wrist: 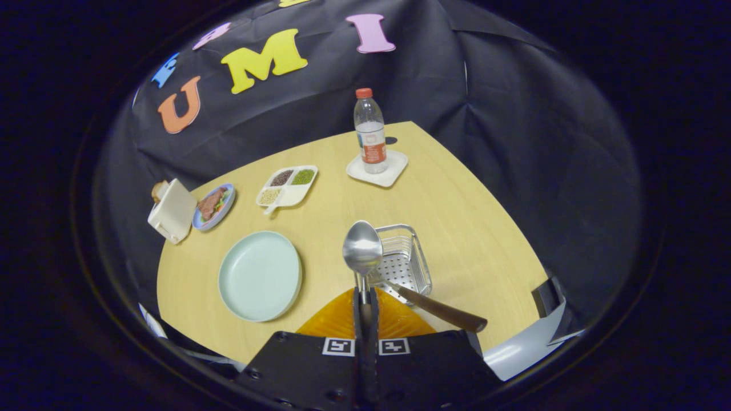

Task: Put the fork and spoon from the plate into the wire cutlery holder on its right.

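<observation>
Your gripper [365, 297] has its two fingers pressed close together on the neck of the spoon [362, 249]. The spoon is clamped between them, its bowl standing up just beyond the fingertips and facing the camera.

Directly under the fingers lies an orange ribbed mat [337, 319] at the near edge of the wooden table [468, 228].

Just ahead and a little to the right of the fingers sits the wire cutlery holder [406, 260], with a perforated metal floor. The spoon's bowl overlaps the holder's left rim in this view; whether it is touching cannot be told. The fork [440, 310] rests with its brown handle sticking out of the holder toward you, to the right of the fingers, and its head end inside the holder.

To the left of the fingers is the pale green plate [260, 275], well apart from the holder.

Farther back you have a divided tray [287, 186] with grains, and a small blue dish [213, 206] of food beside a cream toaster [171, 211] at the table's left edge. Farthest off, a water bottle [370, 131] with a red cap stands upright on a white square coaster [377, 168].
</observation>
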A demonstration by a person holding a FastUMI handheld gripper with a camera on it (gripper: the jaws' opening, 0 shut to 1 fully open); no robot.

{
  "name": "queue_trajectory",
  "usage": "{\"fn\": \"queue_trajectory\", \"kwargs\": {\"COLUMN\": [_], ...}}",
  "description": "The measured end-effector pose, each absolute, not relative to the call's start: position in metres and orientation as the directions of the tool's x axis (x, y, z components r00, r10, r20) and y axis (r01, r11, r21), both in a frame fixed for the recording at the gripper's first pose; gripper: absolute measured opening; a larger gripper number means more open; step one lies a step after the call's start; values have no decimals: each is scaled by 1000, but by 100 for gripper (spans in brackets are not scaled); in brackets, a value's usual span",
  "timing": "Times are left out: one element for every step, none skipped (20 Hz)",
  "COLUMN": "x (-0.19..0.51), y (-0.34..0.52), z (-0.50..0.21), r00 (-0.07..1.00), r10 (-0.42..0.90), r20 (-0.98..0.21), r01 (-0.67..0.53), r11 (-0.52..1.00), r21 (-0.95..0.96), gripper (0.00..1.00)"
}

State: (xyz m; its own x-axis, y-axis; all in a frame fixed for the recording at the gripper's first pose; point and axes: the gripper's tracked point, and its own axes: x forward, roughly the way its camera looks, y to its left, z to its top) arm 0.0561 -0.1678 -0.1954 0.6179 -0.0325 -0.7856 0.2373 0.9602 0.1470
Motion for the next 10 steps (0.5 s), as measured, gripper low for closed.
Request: {"fn": "queue_trajectory", "kwargs": {"x": [56, 55, 54, 53, 53, 53, 54, 55, 55, 56], "y": [-171, -174, -174, -174, -174, -173, -172, -172, -173, -172], "z": [-198, -199, -200, -200, -199, -197, -193, -188, -185, -180], "r00": [612, 608, 606, 605, 613, 621, 635, 649, 661, 674], "r10": [-45, -52, -51, -49, -51, -44, -46, -49, -56, -55], "r20": [-790, -792, -794, -795, -789, -782, -771, -759, -748, -737], "r01": [253, 259, 259, 255, 252, 248, 248, 247, 248, 241], "r11": [957, 956, 956, 957, 959, 958, 958, 957, 957, 959], "r21": [142, 135, 136, 135, 133, 143, 147, 150, 148, 149], "gripper": [1, 1, 1, 1, 2, 4, 6, 7, 10, 14]}}
